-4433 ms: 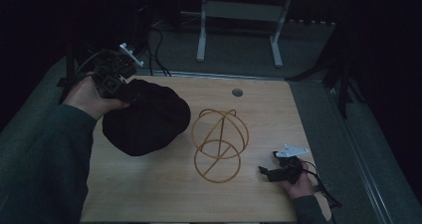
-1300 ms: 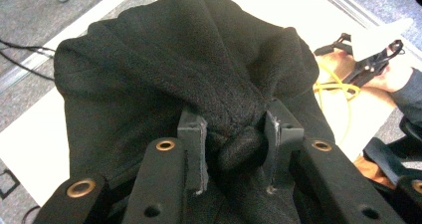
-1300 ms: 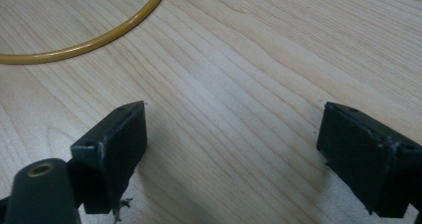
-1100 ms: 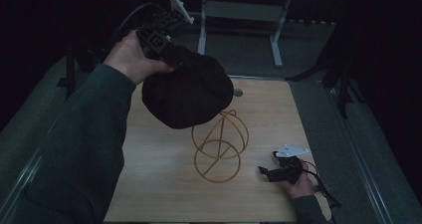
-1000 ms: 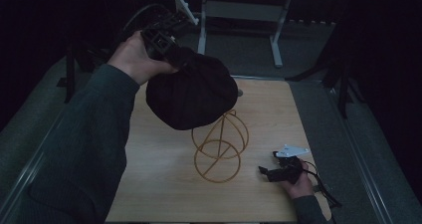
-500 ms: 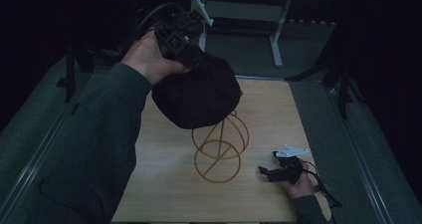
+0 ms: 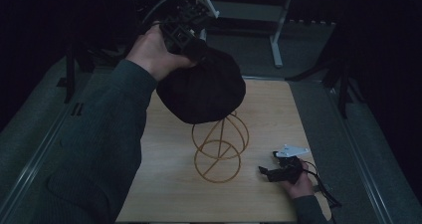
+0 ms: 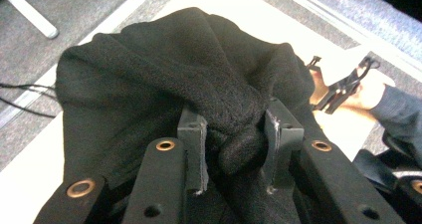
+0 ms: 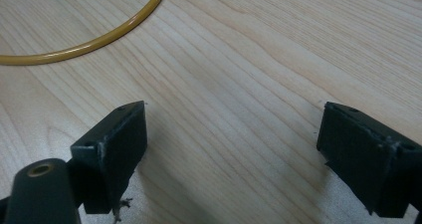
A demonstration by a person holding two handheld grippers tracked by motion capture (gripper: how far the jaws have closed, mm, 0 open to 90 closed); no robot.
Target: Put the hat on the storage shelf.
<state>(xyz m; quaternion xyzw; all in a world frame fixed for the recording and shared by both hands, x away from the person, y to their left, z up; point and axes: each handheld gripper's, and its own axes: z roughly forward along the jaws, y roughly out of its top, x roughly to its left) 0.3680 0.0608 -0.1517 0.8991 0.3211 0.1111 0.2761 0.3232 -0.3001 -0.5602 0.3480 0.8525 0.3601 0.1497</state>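
A: Where does the job stand?

B: Most of the carrying looks done. The black fleece hat [image 7: 201, 92] is up in the air, hanging right above the yellow wire hat stand [image 7: 219, 145], and its lower edge seems to meet the top loops of the wire. I judge it is not seated yet: the crown has to come down over the frame, and then the grip must let go.

A: Start with the big things. What carries it all?

B: One wooden counter [image 7: 278, 119], pale grain, with the stand near its middle.

A: And the hat, who has it?

B: The left tool [image 8: 234, 139] has its jaws clamped on a bunched fold of the fleece, and the rest of the hat droops below it. One hat, as far as I can see.

A: The stand?

B: One, made of wire rings on a round base; part of that base ring [image 9: 94, 37] curves past in the right gripper view.

A: And the other tool?

B: The right tool [image 9: 231, 157] lies low on the counter beside the stand, jaws spread wide with nothing between them, just bare wood. So two tools in all, one busy, one idle.
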